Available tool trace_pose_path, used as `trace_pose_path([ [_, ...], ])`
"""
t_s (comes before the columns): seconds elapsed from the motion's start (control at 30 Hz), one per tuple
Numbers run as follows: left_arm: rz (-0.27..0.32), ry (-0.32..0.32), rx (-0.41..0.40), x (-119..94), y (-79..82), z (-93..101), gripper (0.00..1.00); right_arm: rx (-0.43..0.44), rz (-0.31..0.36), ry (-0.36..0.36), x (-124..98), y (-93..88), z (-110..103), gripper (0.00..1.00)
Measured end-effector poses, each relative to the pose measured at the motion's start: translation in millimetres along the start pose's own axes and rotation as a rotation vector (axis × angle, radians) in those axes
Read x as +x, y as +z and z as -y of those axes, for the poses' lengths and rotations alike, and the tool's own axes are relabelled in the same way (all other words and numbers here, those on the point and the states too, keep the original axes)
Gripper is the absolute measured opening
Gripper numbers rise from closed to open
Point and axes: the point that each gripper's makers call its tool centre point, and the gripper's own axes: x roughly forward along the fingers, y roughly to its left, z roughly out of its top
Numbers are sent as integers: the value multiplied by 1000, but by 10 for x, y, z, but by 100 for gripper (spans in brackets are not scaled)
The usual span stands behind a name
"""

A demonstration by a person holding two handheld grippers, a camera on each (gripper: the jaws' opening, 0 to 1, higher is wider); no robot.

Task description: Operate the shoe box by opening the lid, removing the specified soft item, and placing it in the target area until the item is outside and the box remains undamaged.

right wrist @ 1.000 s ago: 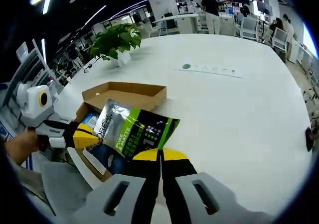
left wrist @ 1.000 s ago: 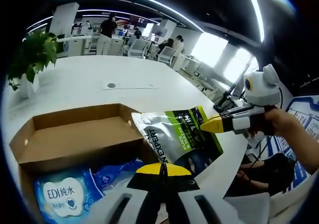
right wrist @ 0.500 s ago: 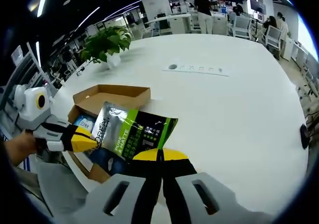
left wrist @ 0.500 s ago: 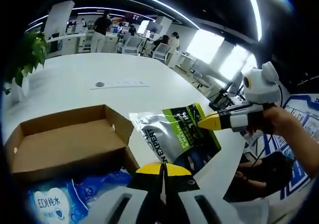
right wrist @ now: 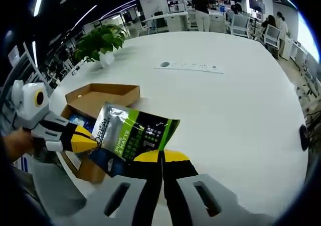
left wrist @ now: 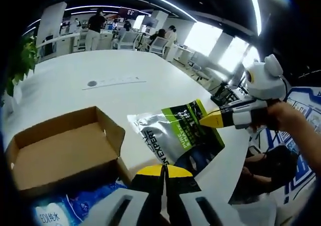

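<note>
Starting at the left of the left gripper view, the cardboard shoe box (left wrist: 65,153) sits open on the white table (left wrist: 75,93), flap lid standing up on its far side, and a blue wipes pack (left wrist: 65,213) shows at the near edge just in front of it. To the right of the box is the soft item, a silver-and-green pouch (left wrist: 175,138), up above the table and out of the box. The left gripper (left wrist: 164,172) has its yellow-tipped jaws pinched together on the pouch's near edge, and the right gripper (left wrist: 213,119) comes in from the right and grips the pouch's far right corner, held by a hand (left wrist: 281,120).

Over in the right gripper view the left gripper (right wrist: 83,143) is on the left, clamped on the silver end of the pouch (right wrist: 133,135). The box (right wrist: 98,98) is behind it with a bit of the blue pack (right wrist: 80,121) showing inside. The right gripper (right wrist: 161,158) pinches the green end. Far left on the table (right wrist: 225,110) stands a potted plant (right wrist: 100,40), and there's a power strip (right wrist: 188,66) further right.
</note>
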Motion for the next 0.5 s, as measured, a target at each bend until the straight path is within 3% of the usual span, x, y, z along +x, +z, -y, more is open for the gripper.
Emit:
trace_pose_path([
  [0.5, -139, 25, 126, 367, -67, -86, 0, 2, -29, -35, 276, -135, 235, 0],
])
